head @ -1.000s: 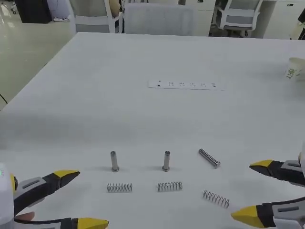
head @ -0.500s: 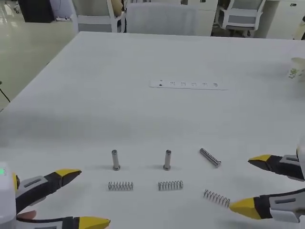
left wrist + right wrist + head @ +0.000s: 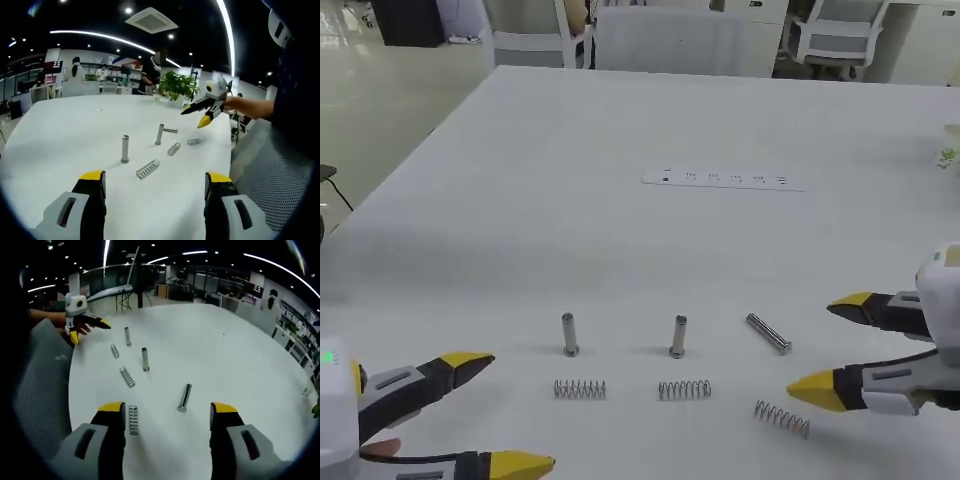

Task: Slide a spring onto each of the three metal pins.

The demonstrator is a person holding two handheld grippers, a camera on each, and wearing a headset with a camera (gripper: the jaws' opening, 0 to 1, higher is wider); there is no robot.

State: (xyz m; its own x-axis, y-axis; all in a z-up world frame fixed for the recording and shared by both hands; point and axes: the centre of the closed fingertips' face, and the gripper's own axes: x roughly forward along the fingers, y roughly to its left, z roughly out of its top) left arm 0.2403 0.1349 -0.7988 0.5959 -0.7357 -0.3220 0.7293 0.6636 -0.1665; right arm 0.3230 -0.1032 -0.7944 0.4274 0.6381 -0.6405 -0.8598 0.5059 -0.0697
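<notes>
Metal spring [image 3: 782,418] just beside the right hand-held gripper [image 3: 810,345], jaws apart.

Across the near part of the table [image 3: 620,240] three pins sit in a row: the left pin [image 3: 569,334] and middle pin [image 3: 679,336] upright, the right pin [image 3: 768,333] lying flat. Before each, nearer the person, lies a spring: left spring [image 3: 580,389], middle spring [image 3: 684,389], right spring [image 3: 782,418]. A power strip [image 3: 722,180] lies farther back and chairs [image 3: 670,40] stand beyond the far edge, while the left gripper [image 3: 520,410] sits left of the row and the right gripper [image 3: 810,346] just right of it.
</notes>
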